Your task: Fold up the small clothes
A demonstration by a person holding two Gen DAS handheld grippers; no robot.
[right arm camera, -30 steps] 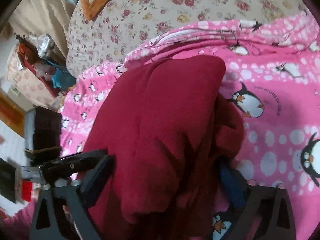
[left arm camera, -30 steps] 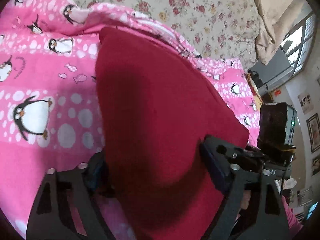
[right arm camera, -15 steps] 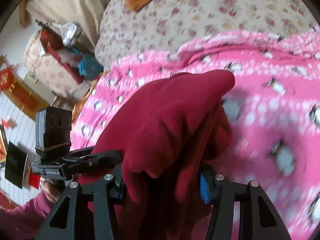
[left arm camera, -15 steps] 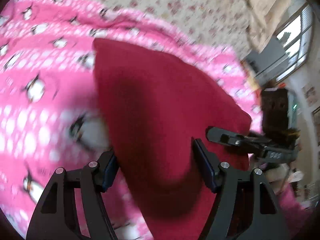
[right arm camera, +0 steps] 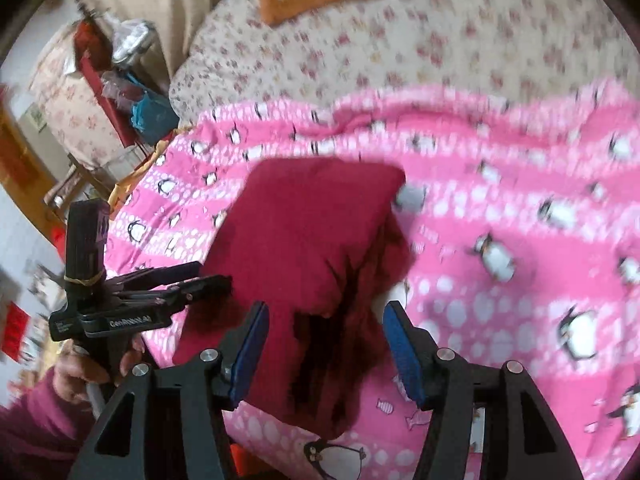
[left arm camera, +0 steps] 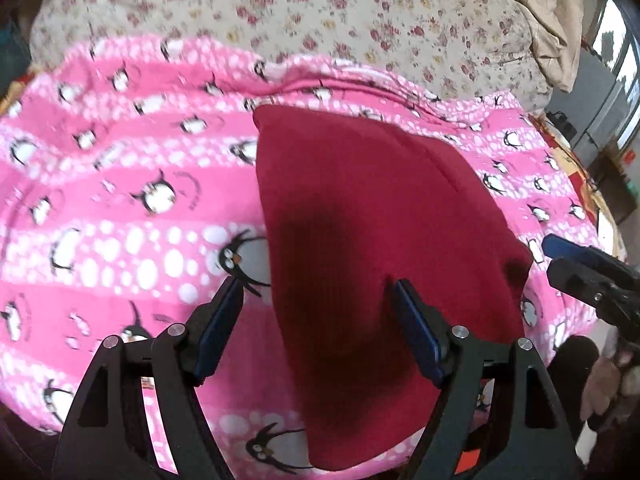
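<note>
Both grippers tilt steeply down over the pink penguin-print fleece blanket point(left arm camera: 120, 216); the left gripper point(left arm camera: 316, 300) has its blue-padded jaws opening, gripping nothing, one finger over the blanket and the other over the folded dark red knit garment point(left arm camera: 380, 220); the right gripper point(right arm camera: 324, 320) stands open above the garment's near edge, pads apart from the cloth; the garment lies flat near the blanket's near edge, its far corner toward the floral bedspread point(left arm camera: 360, 12); a hand point(right arm camera: 92, 364) in a maroon sleeve holds the left gripper's handle.
</note>
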